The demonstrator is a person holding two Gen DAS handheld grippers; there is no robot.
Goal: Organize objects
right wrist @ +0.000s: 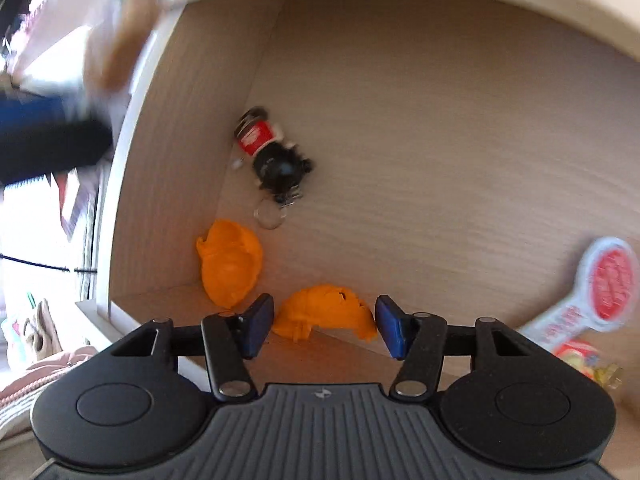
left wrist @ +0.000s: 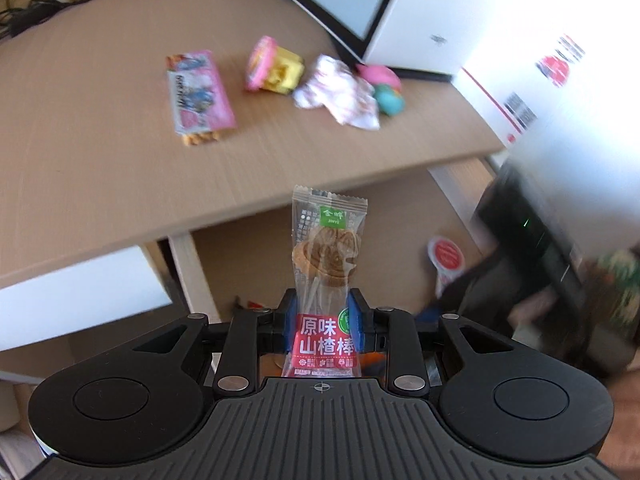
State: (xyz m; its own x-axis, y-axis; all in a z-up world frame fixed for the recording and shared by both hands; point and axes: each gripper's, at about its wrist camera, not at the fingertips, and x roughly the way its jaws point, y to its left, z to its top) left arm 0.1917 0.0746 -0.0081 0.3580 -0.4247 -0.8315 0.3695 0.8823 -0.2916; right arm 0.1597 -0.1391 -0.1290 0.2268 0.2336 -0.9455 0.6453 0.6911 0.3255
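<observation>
A wooden desk [left wrist: 100,152] is seen w/ a pink snack pack [left wrist: 199,96], yellow-pink toy [left wrist: 274,66], crumpled wrapper [left wrist: 340,94] & pastel balls [left wrist: 386,88] scattered on top. The hawthorn stick packet [left wrist: 326,276] is clamped at its red lower end by the left gripper [left wrist: 325,326], held off the desk edge, long axis upright, sealed end pointing away from the camera. The right gripper [right wrist: 325,326] is spread wide, nothing held, inside a wooden compartment [right wrist: 440,120]; an orange piece [right wrist: 326,312] is framed betw. its pads, contact unclear. A second orange piece [right wrist: 230,260], a keychain figure [right wrist: 272,156] & a red-white paddle [right wrist: 592,292] lie nearby.
</observation>
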